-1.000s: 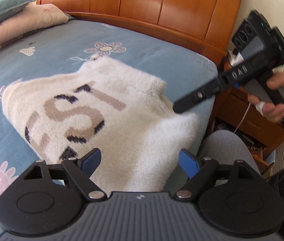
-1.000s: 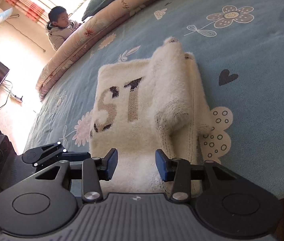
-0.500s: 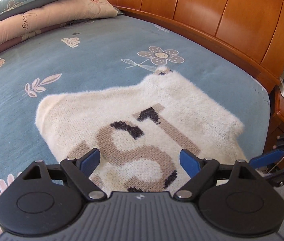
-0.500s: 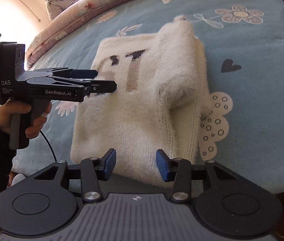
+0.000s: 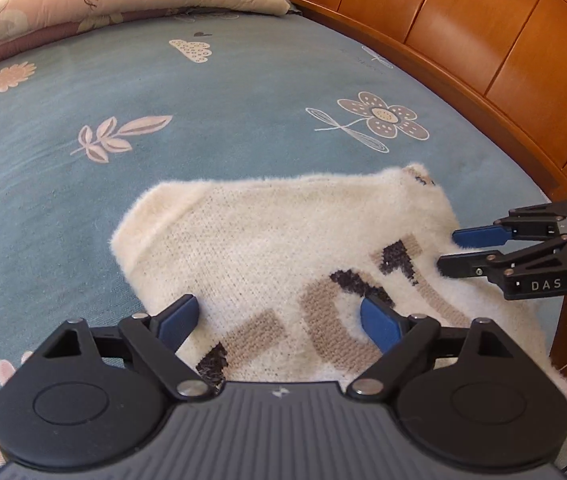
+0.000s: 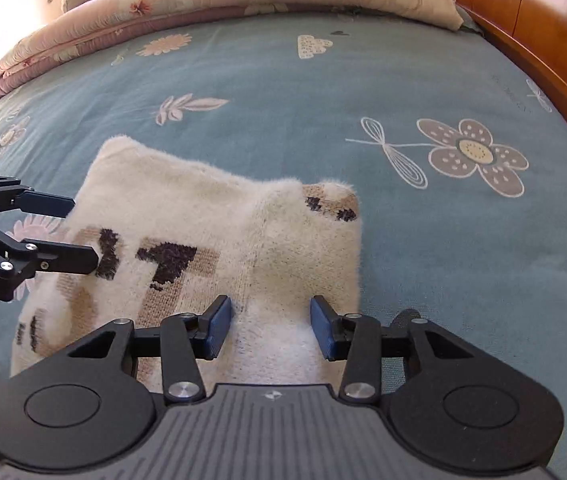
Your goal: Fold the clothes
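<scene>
Sweater point(image 5: 283, 248) flat on bed — under both open claws

The left tool point(image 5: 279, 322) points steeply downward, its jaws spread wide and just opened further, with nothing pinched between them. The right tool point(image 6: 270, 328) also tilts downward, jaws parted and empty.

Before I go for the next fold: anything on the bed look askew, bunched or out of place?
The sweater lies skewed, and its near edge hangs past the bed's edge. A flap is already folded over on one side, with a patterned corner sticking up at the far end. Nothing looks spilled or damaged.
</scene>
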